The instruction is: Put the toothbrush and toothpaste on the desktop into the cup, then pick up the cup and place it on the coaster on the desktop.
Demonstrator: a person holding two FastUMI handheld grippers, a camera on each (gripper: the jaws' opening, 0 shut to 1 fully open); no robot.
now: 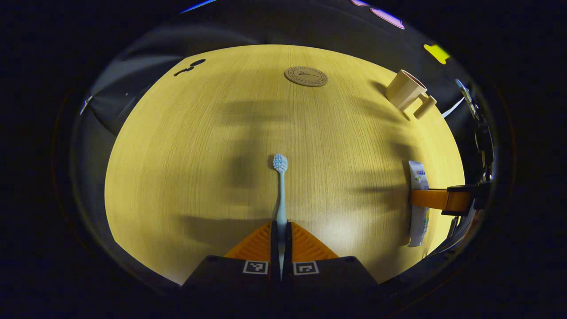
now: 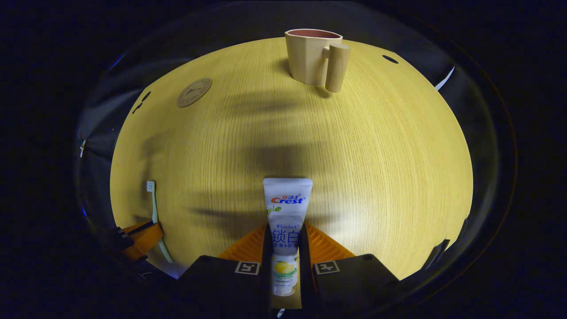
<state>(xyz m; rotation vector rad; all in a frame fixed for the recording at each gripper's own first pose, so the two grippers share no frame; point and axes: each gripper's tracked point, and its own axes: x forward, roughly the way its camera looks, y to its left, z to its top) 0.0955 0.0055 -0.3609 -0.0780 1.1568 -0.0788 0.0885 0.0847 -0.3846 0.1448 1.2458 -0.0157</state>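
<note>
Your worktop (image 1: 199,146) is a round pale wood top with fine grain, ringed by the dark booth wall and crossed by soft shadows. In the left gripper view, your left gripper (image 1: 281,241) has its fingers drawn in tight on the handle of the toothbrush (image 1: 281,186), both pressing on it; the brush runs straight ahead with its bristle head farthest from you. Beyond it, the round coaster (image 1: 305,76) lies flat near the far edge, and the cup (image 1: 405,90) stands off to the right of it, well apart, handle turned toward you. A few small dark holes (image 1: 189,68) mark the top at the far left. At the right edge you can see the other gripper across the toothpaste (image 1: 418,177).

In the right gripper view, your right gripper (image 2: 287,248) has its fingers closed against both sides of the toothpaste tube, cap end toward the camera, flat end ahead. The stretch of wood between the tube and the cup is bare
</note>
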